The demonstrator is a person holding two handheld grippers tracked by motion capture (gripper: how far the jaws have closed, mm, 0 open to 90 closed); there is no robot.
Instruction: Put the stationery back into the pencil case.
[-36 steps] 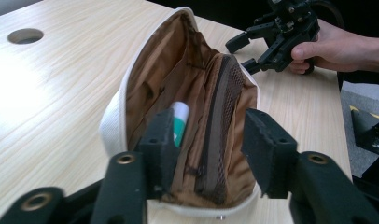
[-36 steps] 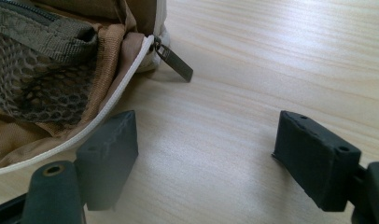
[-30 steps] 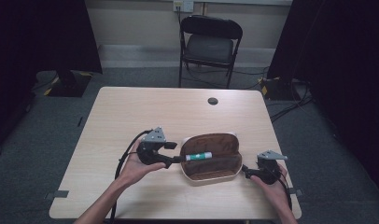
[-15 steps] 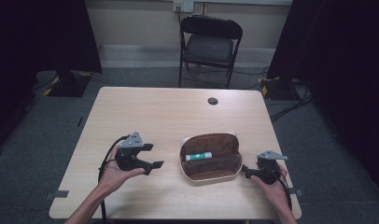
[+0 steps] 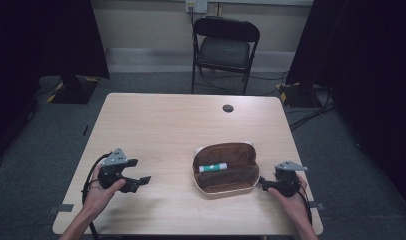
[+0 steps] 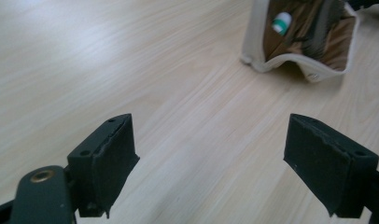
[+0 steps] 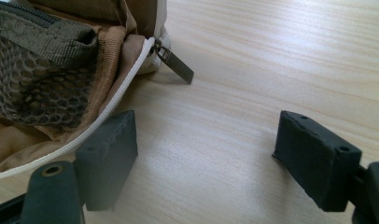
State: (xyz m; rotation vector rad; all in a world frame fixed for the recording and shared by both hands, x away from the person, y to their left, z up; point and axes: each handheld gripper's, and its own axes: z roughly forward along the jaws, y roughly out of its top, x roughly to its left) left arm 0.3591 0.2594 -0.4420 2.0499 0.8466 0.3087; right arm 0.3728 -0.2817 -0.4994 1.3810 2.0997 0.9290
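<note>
Two grippers are resting on the table (image 5: 181, 130): left gripper (image 5: 141, 181) well apart from the open pencil case (image 5: 225, 169), right gripper (image 5: 262, 183) just beside it. Left gripper view: fingers (image 6: 103, 163) are gaping empty; a green-capped tube (image 6: 282, 22) is lying inside, label unreadable. Right gripper view: fingers (image 7: 108, 154) are spread empty near the zipper pull (image 7: 174, 64); tugging it could drag the case.

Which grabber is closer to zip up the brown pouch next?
Probably the right gripper: it sits open beside the pouch, with the zipper pull just ahead of its jaws. The left gripper is open too, but farther off.
</note>
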